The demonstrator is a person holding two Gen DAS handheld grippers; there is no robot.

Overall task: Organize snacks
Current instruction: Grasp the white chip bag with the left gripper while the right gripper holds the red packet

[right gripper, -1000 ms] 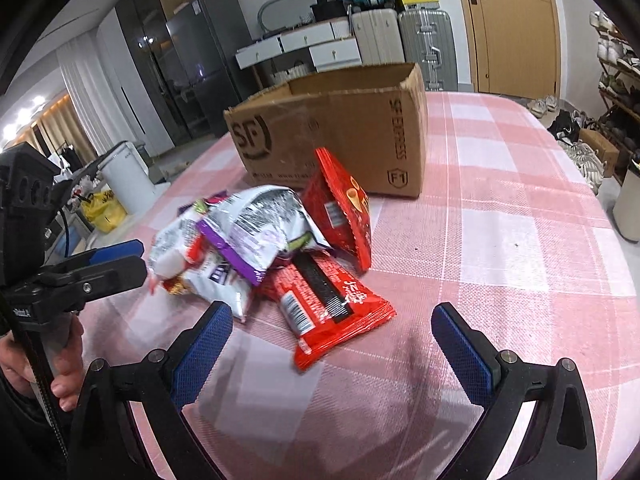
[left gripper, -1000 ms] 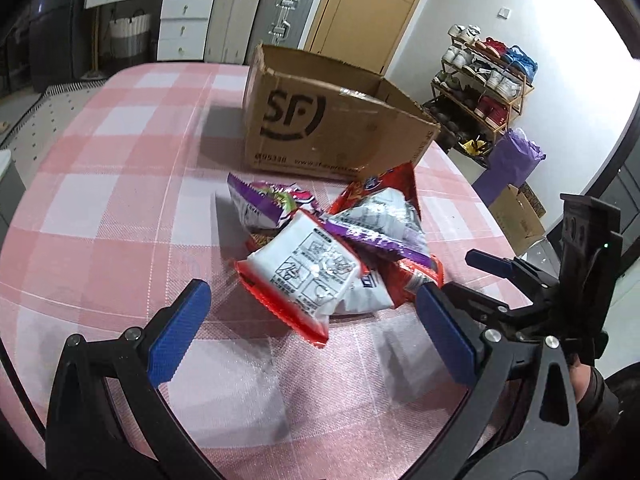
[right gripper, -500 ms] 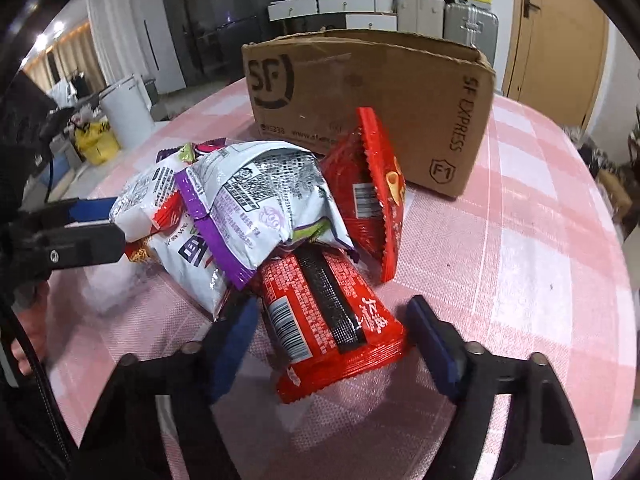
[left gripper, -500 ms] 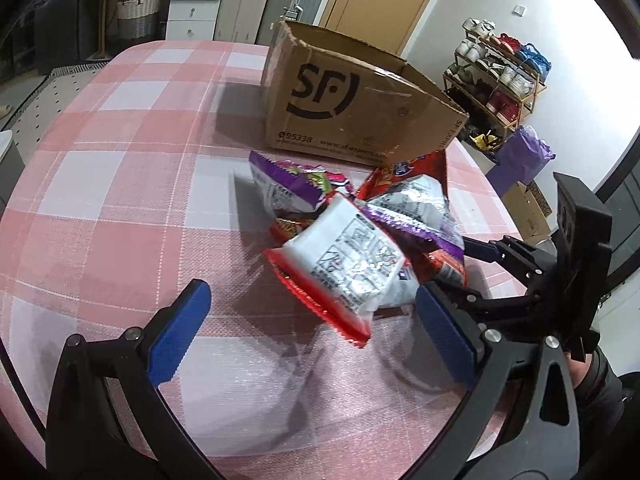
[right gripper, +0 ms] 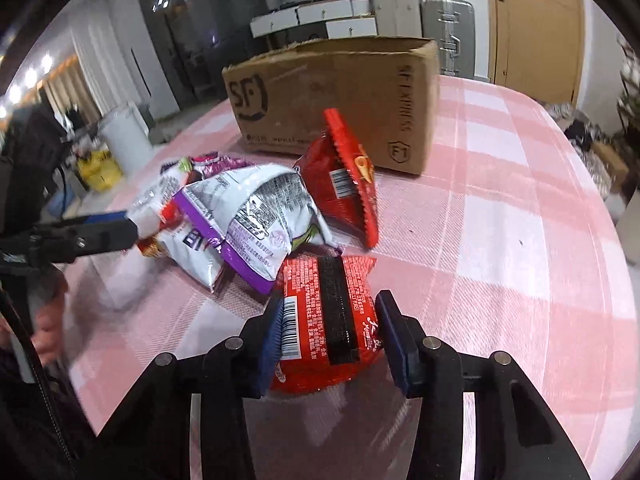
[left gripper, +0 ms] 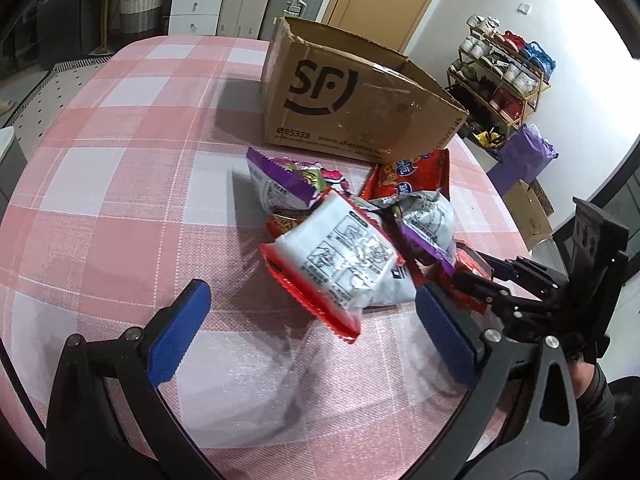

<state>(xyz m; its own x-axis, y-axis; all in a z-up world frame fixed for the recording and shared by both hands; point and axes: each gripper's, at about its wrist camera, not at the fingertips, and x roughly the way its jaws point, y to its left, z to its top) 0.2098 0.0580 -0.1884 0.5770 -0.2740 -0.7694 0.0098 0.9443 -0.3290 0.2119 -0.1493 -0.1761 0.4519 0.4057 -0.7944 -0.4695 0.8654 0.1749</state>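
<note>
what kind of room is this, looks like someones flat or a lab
Most likely a lived-in home, probably a dining area near the entrance. A wooden shoe rack full of shoes stands by the wall, hard-shell suitcases sit beside a wooden door, and a pink checked tablecloth covers the table.

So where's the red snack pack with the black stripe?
In the right wrist view, the red pack sits low in the middle, squeezed by the right gripper, just in front of the purple-edged bag on the table.
</note>
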